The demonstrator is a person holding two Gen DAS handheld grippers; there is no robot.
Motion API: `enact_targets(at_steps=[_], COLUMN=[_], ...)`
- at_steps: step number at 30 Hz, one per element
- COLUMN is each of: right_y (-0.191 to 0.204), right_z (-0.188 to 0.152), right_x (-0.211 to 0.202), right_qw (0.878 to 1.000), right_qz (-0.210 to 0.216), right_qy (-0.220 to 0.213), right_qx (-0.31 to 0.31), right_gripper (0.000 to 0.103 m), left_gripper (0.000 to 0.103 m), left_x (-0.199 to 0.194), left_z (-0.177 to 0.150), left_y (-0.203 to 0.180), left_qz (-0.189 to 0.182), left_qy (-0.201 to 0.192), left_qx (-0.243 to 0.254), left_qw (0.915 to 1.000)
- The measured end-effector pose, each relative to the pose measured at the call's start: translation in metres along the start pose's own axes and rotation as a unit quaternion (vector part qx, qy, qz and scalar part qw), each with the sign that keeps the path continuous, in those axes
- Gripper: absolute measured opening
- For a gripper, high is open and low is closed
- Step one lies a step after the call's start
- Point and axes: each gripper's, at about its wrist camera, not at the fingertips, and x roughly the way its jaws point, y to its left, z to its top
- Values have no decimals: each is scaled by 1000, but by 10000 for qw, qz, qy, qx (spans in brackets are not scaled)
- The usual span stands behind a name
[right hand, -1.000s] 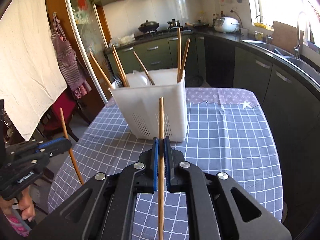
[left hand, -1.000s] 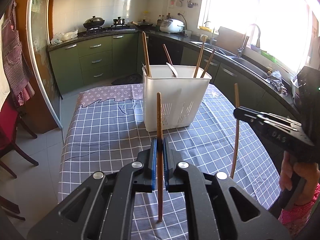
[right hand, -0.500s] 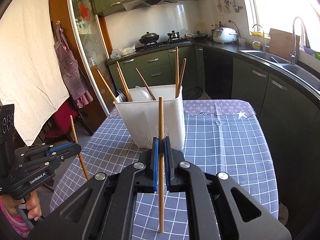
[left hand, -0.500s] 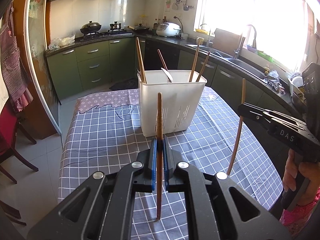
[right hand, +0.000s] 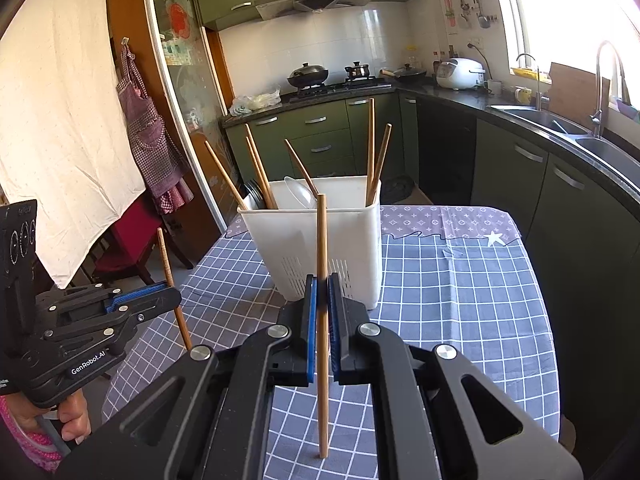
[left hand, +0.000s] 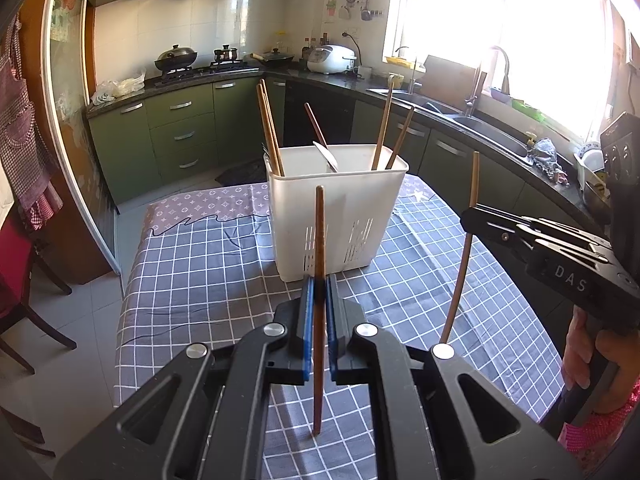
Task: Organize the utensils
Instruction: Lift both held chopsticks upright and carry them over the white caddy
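A white slotted utensil holder (left hand: pixel 336 216) stands on the checked tablecloth (left hand: pixel 200 272); it also shows in the right wrist view (right hand: pixel 316 248). Several chopsticks and a spoon stick out of it. My left gripper (left hand: pixel 318 300) is shut on a dark brown chopstick (left hand: pixel 319 240), held upright above the table, short of the holder. My right gripper (right hand: pixel 321 300) is shut on a lighter wooden chopstick (right hand: pixel 322 248), also upright. Each gripper appears in the other's view: the right one (left hand: pixel 466 220) at right, the left one (right hand: pixel 170 294) at left.
The table (right hand: pixel 460 280) sits in a kitchen with green cabinets (left hand: pixel 180 136), a stove with pots (left hand: pixel 176 58), a rice cooker (left hand: pixel 330 59) and a sink (right hand: pixel 560 124) along the walls. A red chair (left hand: pixel 16 280) stands left of the table.
Both grippers have risen and drawn back a little from the holder, each still holding its chopstick upright. The holder looks smaller and lower in both views.
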Motion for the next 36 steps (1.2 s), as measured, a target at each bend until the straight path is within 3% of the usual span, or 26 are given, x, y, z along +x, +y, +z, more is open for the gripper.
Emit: enact_targets(at_steps=[36], right_y=[19], right_z=[24], right_x=[-19], right_qw=[9992], right_qz=[161], right_qy=[-187], right_qx=[-306], right_gripper=[6], left_gripper=[6], left_x=[-15], left_z=[25], left_y=[-7], left_qz=[-64], left_qy=[-192], left_qx=[128], left_qw=[9997])
